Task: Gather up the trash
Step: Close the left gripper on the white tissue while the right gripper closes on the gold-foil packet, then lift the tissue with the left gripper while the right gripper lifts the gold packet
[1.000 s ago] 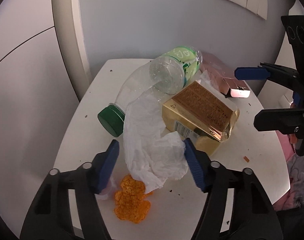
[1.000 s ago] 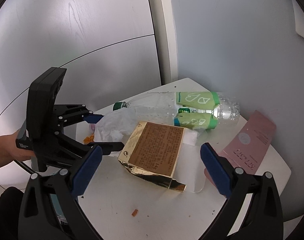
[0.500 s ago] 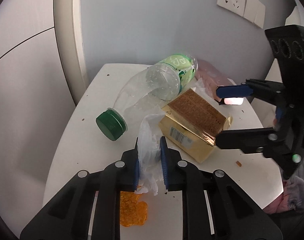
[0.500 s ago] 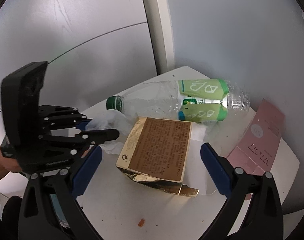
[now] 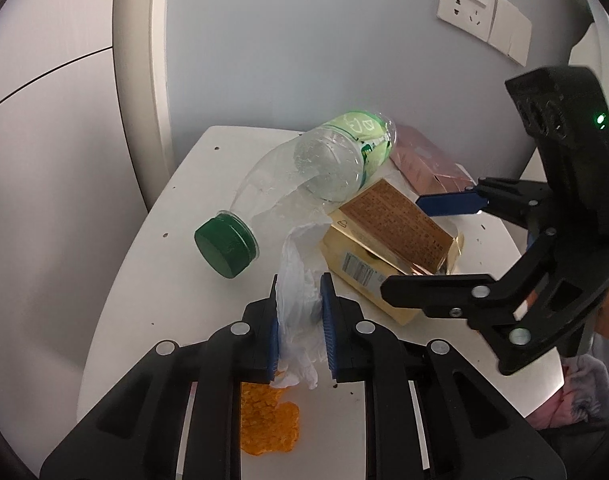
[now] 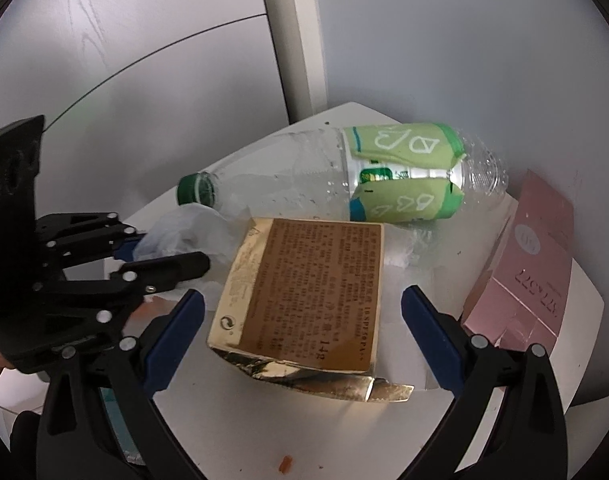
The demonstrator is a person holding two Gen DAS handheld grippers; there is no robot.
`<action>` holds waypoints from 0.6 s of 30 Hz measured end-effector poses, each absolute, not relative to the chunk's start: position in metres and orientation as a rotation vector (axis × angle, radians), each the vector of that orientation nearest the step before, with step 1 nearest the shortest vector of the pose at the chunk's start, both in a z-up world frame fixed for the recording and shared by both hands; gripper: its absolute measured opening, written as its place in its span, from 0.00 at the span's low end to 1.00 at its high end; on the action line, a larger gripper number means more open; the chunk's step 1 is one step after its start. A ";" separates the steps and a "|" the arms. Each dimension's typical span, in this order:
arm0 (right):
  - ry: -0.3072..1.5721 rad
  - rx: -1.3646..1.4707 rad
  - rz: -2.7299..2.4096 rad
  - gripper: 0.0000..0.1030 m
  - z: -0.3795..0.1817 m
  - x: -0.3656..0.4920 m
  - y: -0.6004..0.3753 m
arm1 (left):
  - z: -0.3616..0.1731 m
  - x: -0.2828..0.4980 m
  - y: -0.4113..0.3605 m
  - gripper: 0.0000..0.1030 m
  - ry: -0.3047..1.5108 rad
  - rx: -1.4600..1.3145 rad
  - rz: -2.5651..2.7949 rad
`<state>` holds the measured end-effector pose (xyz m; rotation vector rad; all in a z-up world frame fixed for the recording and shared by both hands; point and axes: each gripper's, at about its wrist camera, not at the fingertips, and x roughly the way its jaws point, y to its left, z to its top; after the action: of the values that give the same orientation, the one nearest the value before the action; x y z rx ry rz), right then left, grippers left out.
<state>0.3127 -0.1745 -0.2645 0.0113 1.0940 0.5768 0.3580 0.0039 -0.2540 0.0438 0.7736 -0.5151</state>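
My left gripper [image 5: 300, 312] is shut on a crumpled white plastic bag [image 5: 298, 280], which also shows in the right wrist view [image 6: 184, 232]. A gold carton [image 6: 308, 292] lies on the small white table [image 6: 444, 440], between the open fingers of my right gripper [image 6: 304, 320]; the carton also shows in the left wrist view [image 5: 384, 248]. A crushed clear bottle [image 6: 344, 176] with a green cap and green label lies behind the carton, also in the left wrist view [image 5: 304, 176]. A pink box [image 6: 528, 264] lies at the right.
Orange crumbs [image 5: 268, 420] lie on the table [image 5: 144, 280] under my left gripper. A small orange bit [image 6: 284, 464] lies near the front edge. A grey wall with sockets [image 5: 468, 4] stands right behind the table. A white post [image 6: 296, 40] stands at the corner.
My left gripper has shut on the white bag and pulled it up and back off the crumbs. My right gripper has moved in around the gold carton, still open.
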 end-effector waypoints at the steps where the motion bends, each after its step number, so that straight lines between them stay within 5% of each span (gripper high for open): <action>1: 1.099 0.015 0.566 0.93 -0.267 0.314 -0.174 | -0.254 0.358 0.004 0.16 0.772 0.039 -0.515; 7: 1.106 0.023 0.552 0.92 -0.276 0.320 -0.175 | -0.254 0.358 0.007 0.16 0.767 0.030 -0.517; 10: 1.102 0.029 0.572 0.72 -0.277 0.318 -0.177 | -0.254 0.357 0.008 0.16 0.765 0.026 -0.515; 18: 1.070 0.038 0.591 0.71 -0.270 0.309 -0.181 | -0.249 0.353 0.007 0.16 0.759 0.021 -0.516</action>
<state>0.3091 -0.1810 -0.2704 0.0379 1.0702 0.5908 0.3533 0.0071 -0.2492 0.0211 0.7585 -0.5161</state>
